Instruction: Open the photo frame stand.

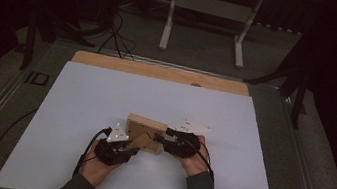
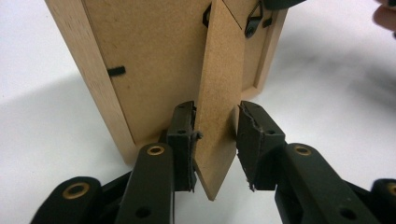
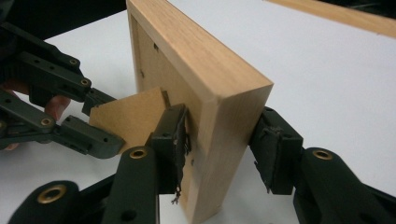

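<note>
1. High view is showing a wooden picture frame (image 1: 145, 132) lying on the white tabletop (image 1: 104, 105), near its front middle, with your two hands coming in from the bottom edge.
2. You are bringing the left gripper (image 1: 132, 146) in from the frame's front left corner and the right gripper (image 1: 162, 138) in from its right side.
3. Left gripper view is showing the frame's brown back panel (image 2: 144, 60) facing the camera, with the thin fibreboard easel stand (image 2: 219, 98) folding out from it.
4. Your left fingers (image 2: 183, 140) are sitting narrowly around that stand: one pad is touching it, the other is showing a small gap.
5. Right gripper view is showing your right fingers (image 3: 173, 140) straddling the frame's wooden edge (image 3: 219, 140), one pad pressing the back, the other standing just off the far face.
</note>
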The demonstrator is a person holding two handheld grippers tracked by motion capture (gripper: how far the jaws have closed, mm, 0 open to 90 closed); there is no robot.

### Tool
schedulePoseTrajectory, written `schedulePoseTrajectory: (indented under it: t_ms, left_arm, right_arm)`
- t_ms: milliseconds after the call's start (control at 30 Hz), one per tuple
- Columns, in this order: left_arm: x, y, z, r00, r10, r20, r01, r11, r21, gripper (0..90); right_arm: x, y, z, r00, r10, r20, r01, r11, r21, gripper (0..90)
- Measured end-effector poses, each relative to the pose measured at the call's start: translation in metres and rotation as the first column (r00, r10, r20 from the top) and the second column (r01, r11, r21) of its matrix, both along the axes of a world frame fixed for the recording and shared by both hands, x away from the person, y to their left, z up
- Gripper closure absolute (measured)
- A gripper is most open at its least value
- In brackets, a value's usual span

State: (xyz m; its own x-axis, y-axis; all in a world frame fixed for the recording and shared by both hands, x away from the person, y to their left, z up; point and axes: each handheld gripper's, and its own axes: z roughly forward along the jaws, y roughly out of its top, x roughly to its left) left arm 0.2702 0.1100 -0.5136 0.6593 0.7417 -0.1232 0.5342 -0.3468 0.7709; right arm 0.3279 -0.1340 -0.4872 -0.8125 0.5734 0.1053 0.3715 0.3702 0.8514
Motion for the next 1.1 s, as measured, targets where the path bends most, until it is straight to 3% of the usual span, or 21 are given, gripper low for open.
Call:
schedulePoseTrajectory:
  t_ms: [400, 1100]
  left_arm:
    - [0.008, -0.006, -0.003, 0.9992, 0.031, 0.026, -0.032, 0.9977, 0.06, 67.1]
    - [0.019, -0.015, -0.008, 0.9961, 0.052, 0.071, -0.059, 0.9922, 0.11, 65.5]
  right_arm:
    - [-0.002, 0.002, 0.002, 0.9988, -0.019, 0.045, 0.02, 1.0, -0.019, 56.6]
    - [-0.003, 0.006, 0.004, 0.9927, -0.073, 0.096, 0.076, 0.997, -0.025, 54.6]
